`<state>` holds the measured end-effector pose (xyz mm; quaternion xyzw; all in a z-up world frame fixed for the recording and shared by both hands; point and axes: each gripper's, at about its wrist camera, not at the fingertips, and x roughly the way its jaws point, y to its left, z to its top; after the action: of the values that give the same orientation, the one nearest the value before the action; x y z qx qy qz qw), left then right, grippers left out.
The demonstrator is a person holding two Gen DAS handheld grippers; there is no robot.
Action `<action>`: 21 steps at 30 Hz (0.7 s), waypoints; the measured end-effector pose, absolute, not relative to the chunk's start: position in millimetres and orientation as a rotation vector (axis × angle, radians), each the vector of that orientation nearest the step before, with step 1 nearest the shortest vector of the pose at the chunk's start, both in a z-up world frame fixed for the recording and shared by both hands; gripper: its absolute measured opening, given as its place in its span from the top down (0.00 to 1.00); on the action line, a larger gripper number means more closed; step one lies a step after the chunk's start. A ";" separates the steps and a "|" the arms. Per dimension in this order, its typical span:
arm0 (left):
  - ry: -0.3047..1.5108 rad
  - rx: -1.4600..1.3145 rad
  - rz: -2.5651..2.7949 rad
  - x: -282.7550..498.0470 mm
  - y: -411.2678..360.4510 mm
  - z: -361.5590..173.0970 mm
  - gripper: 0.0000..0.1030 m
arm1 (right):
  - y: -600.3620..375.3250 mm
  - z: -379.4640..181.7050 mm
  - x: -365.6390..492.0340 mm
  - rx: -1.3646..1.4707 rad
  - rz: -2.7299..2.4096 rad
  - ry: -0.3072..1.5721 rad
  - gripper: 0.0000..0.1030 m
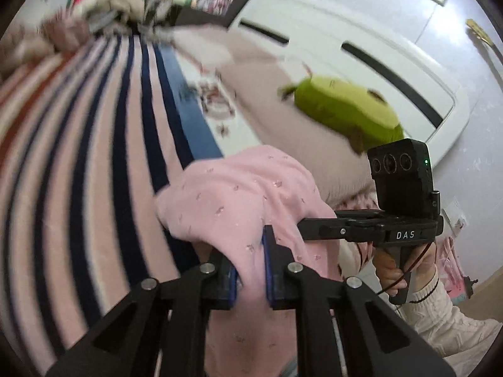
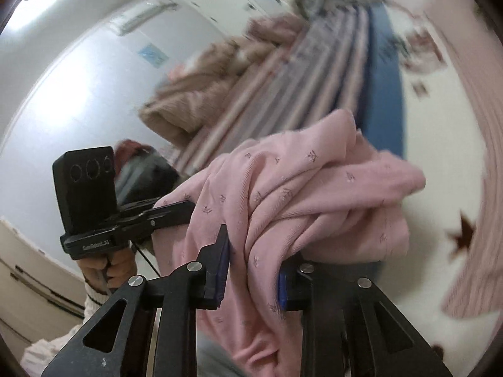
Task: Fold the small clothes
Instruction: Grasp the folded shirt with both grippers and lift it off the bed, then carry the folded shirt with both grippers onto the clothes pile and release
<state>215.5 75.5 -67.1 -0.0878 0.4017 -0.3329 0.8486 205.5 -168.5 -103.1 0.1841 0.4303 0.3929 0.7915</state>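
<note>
A small pink garment (image 1: 232,194) with a tiny print hangs bunched in the air above the bed, held between both grippers. My left gripper (image 1: 250,270) is shut on one part of the cloth. My right gripper (image 2: 253,270) is shut on another part of the same garment (image 2: 301,188), which drapes over its fingers. In the left wrist view the right gripper (image 1: 317,229) reaches into the cloth from the right. In the right wrist view the left gripper (image 2: 185,209) reaches into it from the left.
A pink, white and navy striped bedspread (image 1: 78,144) lies below. A green plush toy (image 1: 345,110) rests on a pillow by the white headboard (image 1: 361,37). A beige fluffy blanket (image 2: 201,94) is heaped at the bed's far side. Both views are motion-blurred.
</note>
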 end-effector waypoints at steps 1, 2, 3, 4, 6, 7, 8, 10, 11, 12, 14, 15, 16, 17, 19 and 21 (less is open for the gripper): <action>0.810 -0.162 -0.681 210.2 83.0 -46.9 0.90 | -158.8 -87.1 204.5 0.380 0.862 0.891 0.81; 0.786 -0.144 -0.663 207.3 87.4 -33.1 0.90 | -150.3 -73.5 204.0 0.364 0.876 0.861 0.81; 0.760 -0.125 -0.637 203.7 95.6 -17.2 0.90 | -137.9 -56.6 203.6 0.344 0.894 0.825 0.81; 0.735 -0.111 -0.605 201.0 106.5 1.7 0.90 | -129.5 -45.7 203.0 0.334 0.910 0.804 0.81; 0.697 -0.094 -0.554 193.7 131.4 29.8 0.90 | -102.9 -13.1 203.8 0.317 0.964 0.756 0.81; 0.675 -0.079 -0.523 187.7 143.5 46.2 0.90 | -87.7 2.1 204.2 0.304 0.992 0.735 0.81; 0.649 -0.059 -0.488 180.1 156.3 63.5 0.90 | -74.5 14.5 203.8 0.291 1.017 0.718 0.81; 0.611 -0.029 -0.420 166.5 180.6 93.2 0.90 | -45.3 39.4 202.9 0.267 1.068 0.686 0.82; 0.599 -0.021 -0.388 160.8 191.1 105.0 0.90 | -25.1 53.1 202.1 0.254 1.098 0.670 0.82; 0.588 -0.015 -0.356 153.7 203.7 116.3 0.90 | -9.7 62.1 200.9 0.247 1.120 0.659 0.82; 0.566 -0.005 -0.279 137.1 235.8 139.6 0.90 | 27.6 85.1 197.2 0.231 1.180 0.635 0.82; 0.557 -0.001 -0.244 130.2 250.2 149.5 0.90 | 49.2 95.7 195.5 0.224 1.210 0.625 0.82; 0.545 0.003 -0.199 119.7 268.7 161.7 0.90 | 62.7 102.6 193.4 0.220 1.233 0.621 0.82; 0.536 0.003 -0.166 113.4 281.2 171.0 0.90 | 80.6 110.5 192.3 0.218 1.259 0.618 0.82; 0.520 -0.003 -0.091 98.8 313.8 190.8 0.90 | 115.8 125.8 188.5 0.215 1.314 0.619 0.82; 0.521 -0.020 -0.036 91.5 339.8 205.4 0.90 | 149.8 139.5 185.4 0.216 1.362 0.632 0.82</action>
<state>91.5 339.8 205.4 -0.0098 0.2574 -0.0177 0.9661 185.4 149.8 139.5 0.0979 0.2864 0.6175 0.7260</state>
